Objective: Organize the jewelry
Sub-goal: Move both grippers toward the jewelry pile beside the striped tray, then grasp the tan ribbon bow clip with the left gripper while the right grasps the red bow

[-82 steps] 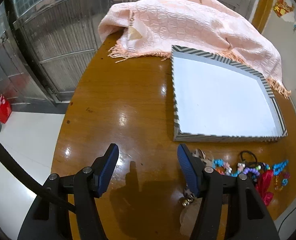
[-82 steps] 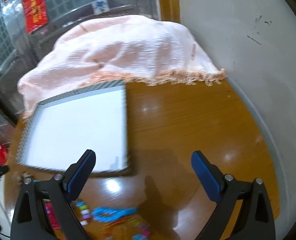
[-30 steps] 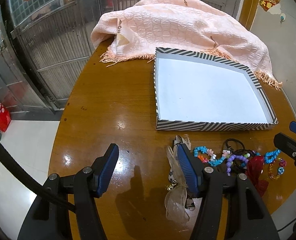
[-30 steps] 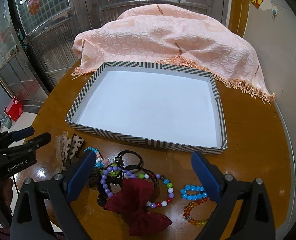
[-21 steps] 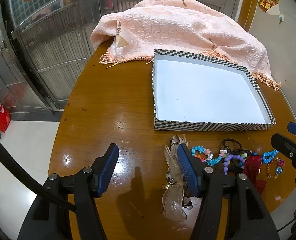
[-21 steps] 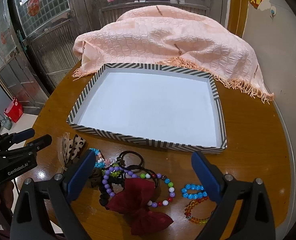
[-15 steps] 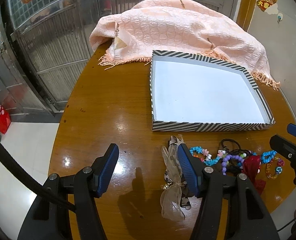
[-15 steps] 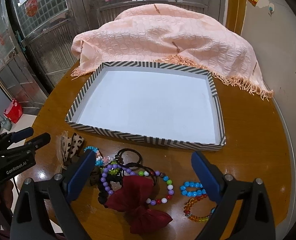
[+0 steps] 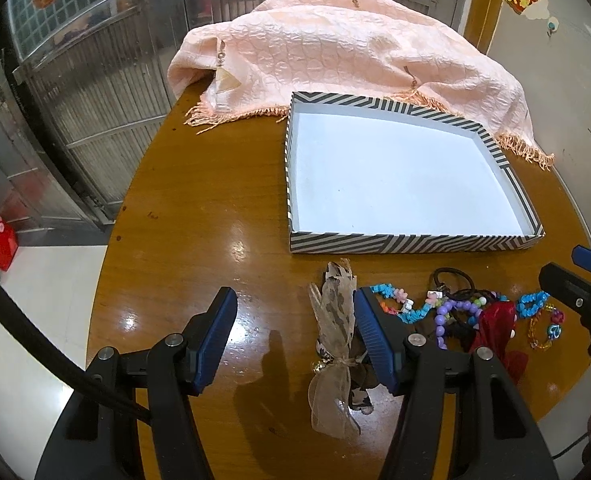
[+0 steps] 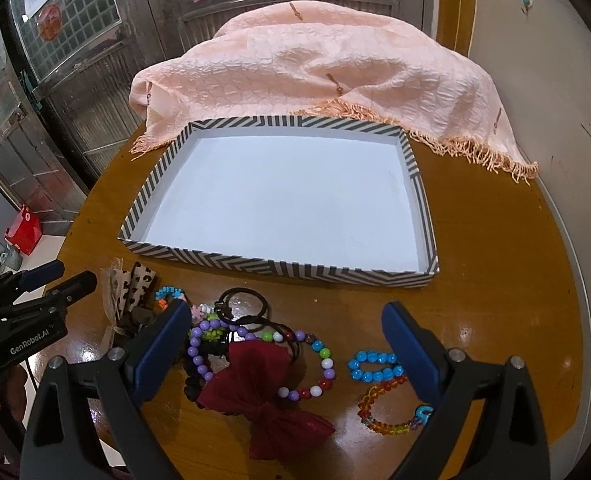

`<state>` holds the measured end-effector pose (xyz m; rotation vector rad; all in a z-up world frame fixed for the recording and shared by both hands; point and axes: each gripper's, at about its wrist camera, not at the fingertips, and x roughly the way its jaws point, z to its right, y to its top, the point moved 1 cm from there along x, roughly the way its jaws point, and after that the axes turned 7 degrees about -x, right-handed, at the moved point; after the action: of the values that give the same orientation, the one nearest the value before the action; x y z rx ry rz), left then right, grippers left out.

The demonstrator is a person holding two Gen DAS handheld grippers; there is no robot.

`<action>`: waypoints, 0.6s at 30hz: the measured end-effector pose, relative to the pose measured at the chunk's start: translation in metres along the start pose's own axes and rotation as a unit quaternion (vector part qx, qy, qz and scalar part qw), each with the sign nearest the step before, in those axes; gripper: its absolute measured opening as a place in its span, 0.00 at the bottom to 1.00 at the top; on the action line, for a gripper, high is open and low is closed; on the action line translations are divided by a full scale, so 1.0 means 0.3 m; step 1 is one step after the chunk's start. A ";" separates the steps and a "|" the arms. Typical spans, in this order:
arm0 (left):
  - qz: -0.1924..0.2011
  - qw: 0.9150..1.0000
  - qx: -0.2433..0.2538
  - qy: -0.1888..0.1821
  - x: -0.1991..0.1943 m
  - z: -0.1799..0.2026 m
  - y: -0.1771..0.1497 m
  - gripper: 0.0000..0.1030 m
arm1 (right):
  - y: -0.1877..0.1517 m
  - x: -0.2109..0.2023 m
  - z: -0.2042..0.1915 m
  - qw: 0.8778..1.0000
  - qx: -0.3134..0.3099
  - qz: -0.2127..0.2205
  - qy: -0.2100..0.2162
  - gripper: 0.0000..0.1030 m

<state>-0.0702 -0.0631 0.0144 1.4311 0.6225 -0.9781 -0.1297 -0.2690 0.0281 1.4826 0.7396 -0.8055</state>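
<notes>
Round wooden counter (image 10: 495,240), striped tray (image 10: 279,267) sitting empty at centre, jewelry heaped just in front of it. Right gripper (image 10: 287,344) hovers, jaws wide open, holding nothing, directly over the red bow (image 10: 263,392) and blue bead bracelet (image 10: 371,364). Left gripper (image 9: 295,336), jaws also open, is beside the leopard ribbon bow (image 9: 335,344), lying lengthwise along its right jaw, possibly touching.

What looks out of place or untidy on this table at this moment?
The jewelry lies in a tangled heap on the table, in front of the striped tray, which holds nothing: the purple bead bracelet, black hair ties and red bow overlap. Nothing looks broken.
</notes>
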 end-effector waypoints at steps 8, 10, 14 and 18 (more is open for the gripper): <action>-0.009 1.000 -0.003 0.002 0.014 -0.006 -0.011 0.51 | -0.010 0.013 0.001 1.000 0.002 -0.008 0.002 0.95; -0.011 1.000 -0.003 0.002 0.016 -0.007 -0.014 0.51 | -0.012 0.015 -0.001 1.000 0.002 -0.009 0.003 0.95; -0.014 1.000 -0.005 0.001 0.021 -0.011 -0.011 0.51 | -0.010 0.016 -0.001 1.000 0.002 -0.009 0.003 0.95; -0.015 1.000 -0.004 0.001 0.022 -0.012 -0.010 0.51 | -0.010 0.018 -0.002 1.000 0.001 -0.010 0.003 0.95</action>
<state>-0.0688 -0.0605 0.0068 1.4196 0.6509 -0.9965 -0.1292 -0.2684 0.0219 1.4831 0.7598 -0.8171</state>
